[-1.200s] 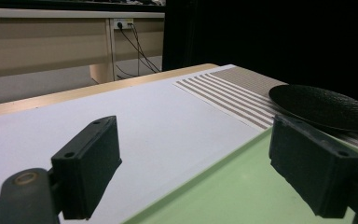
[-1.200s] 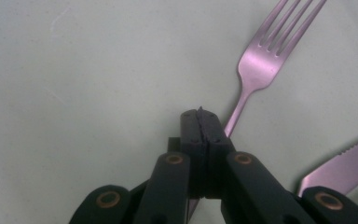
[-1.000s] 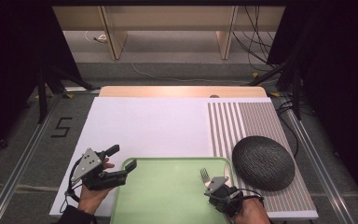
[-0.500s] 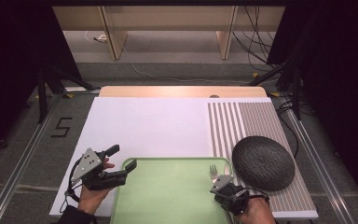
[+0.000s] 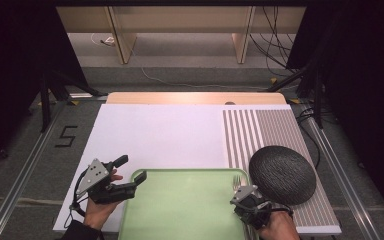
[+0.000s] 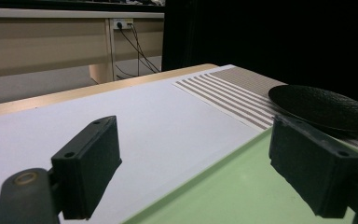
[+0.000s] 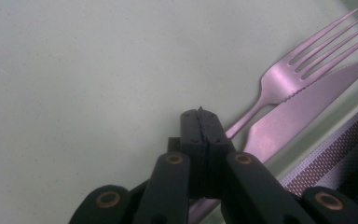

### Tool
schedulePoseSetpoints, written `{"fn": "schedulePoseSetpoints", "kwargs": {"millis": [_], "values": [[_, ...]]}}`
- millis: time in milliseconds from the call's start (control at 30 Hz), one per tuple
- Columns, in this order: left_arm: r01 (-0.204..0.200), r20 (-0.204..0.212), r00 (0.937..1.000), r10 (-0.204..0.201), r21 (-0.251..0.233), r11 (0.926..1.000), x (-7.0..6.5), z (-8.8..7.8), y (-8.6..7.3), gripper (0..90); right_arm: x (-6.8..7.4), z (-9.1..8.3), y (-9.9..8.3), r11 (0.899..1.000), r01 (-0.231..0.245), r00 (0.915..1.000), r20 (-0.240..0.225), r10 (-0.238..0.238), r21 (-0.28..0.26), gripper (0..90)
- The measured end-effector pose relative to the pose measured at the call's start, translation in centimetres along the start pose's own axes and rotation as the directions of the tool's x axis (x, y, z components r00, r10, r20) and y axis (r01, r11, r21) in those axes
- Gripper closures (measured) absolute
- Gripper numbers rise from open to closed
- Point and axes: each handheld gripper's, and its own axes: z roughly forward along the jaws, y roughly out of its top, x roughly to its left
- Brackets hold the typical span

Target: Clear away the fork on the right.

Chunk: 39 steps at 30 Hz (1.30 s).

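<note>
High view: a green tray [image 5: 180, 210] is lying at the near edge of a white mat [image 5: 165, 135], with a striped placemat [image 5: 270, 130] lying to the right and a dark textured plate [image 5: 282, 174] resting on it, just beside the tray's right rim. The left gripper [image 5: 130, 175] is hovering at the tray's left corner, its jaws standing wide apart, one over the white mat and one over the tray's rim; the person's left hand [image 5: 97, 212] is holding it from below. The right gripper [image 5: 241, 192] is sitting over the tray's near right corner, held by the right hand [image 5: 275, 227], and the tines of a fork [image 5: 237, 180] are showing just ahead of it.

Left gripper view: the two black jaws are standing well apart with nothing between them, the white mat [image 6: 135, 116] and the tray [image 6: 242, 186] lying beyond, and the plate [image 6: 321, 107] sitting on the striped placemat [image 6: 233, 93] at the right.

Right gripper view: the right gripper [image 7: 204, 114] is pressing its jaws together with no gap between the tips. The fork [image 7: 303, 60] and a knife [image 7: 298, 112] are lying side by side on the tray [image 7: 84, 70], along its right rim, touching or nearly touching. The fork's handle is running under the closed jaws; whether the jaws are pinching it cannot be told.
</note>
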Motion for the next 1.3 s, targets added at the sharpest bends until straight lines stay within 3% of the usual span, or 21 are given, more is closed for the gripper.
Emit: {"fn": "schedulePoseSetpoints", "kwargs": {"millis": [167, 367, 433, 567, 733, 800, 867, 1033, 1133, 1300], "values": [[0.0, 0.0, 1.0, 0.0, -0.001, 1.0, 0.0, 0.0, 0.0, 15.8, -0.2, -0.1, -0.1, 1.0, -0.005, 1.0, -0.001, 0.005, -0.007, 88.8], [0.0, 0.0, 1.0, 0.0, -0.001, 1.0, 0.0, 0.0, 0.0, 15.8, -0.4, -0.5, -0.2, 0.998, -0.026, 0.9992, -0.032, 0.024, -0.065, 80.4], [-0.001, 0.0, 1.0, 0.001, 0.0, 1.0, 0.0, 0.0, 0.0, 15.8, -0.5, -0.6, -0.2, 0.995, -0.054, 0.9976, -0.046, 0.051, -0.079, 68.3], [-0.001, 0.0, 1.0, 0.001, 0.0, 1.0, 0.0, 0.0, 0.0, 15.8, -0.6, -1.0, 0.1, 0.99, -0.116, 0.9896, -0.094, 0.109, -0.076, 54.4], [-0.001, 0.001, 1.0, 0.001, 0.0, 1.0, 0.0, 0.0, 0.0, 15.8, -0.7, -1.7, 0.4, 0.976, -0.153, 0.9834, -0.121, 0.135, -0.155, 38.4], [-0.001, 0.0, 1.0, 0.001, 0.0, 1.0, 0.0, 0.0, 0.0, 15.8, -0.6, -2.0, 0.5, 0.969, -0.165, 0.9816, -0.125, 0.144, -0.183, 32.7], [0.002, 0.001, 1.0, -0.002, -0.001, 1.0, 0.0, 0.0, 0.0, 15.8, -0.7, -2.2, 0.5, 0.96, -0.194, 0.9746, -0.152, 0.165, -0.203, 28.3], [0.001, 0.001, 1.0, -0.001, -0.001, 1.0, 0.0, 0.0, 0.0, 15.8, -1.3, -3.0, 0.4, 0.921, -0.267, 0.9526, -0.223, 0.207, -0.285, 19.2], [0.0, 0.001, 1.0, 0.0, -0.002, 1.0, 0.0, 0.0, 0.0, 15.8, -1.6, -3.3, 0.2, 0.899, -0.293, 0.9427, -0.255, 0.215, -0.324, 18.1], [0.0, 0.001, 1.0, 0.0, -0.001, 1.0, 0.0, 0.0, 0.0, 15.8, -2.1, -3.6, -0.2, 0.873, -0.333, 0.9292, -0.281, 0.24, -0.356, 16.9]]}}
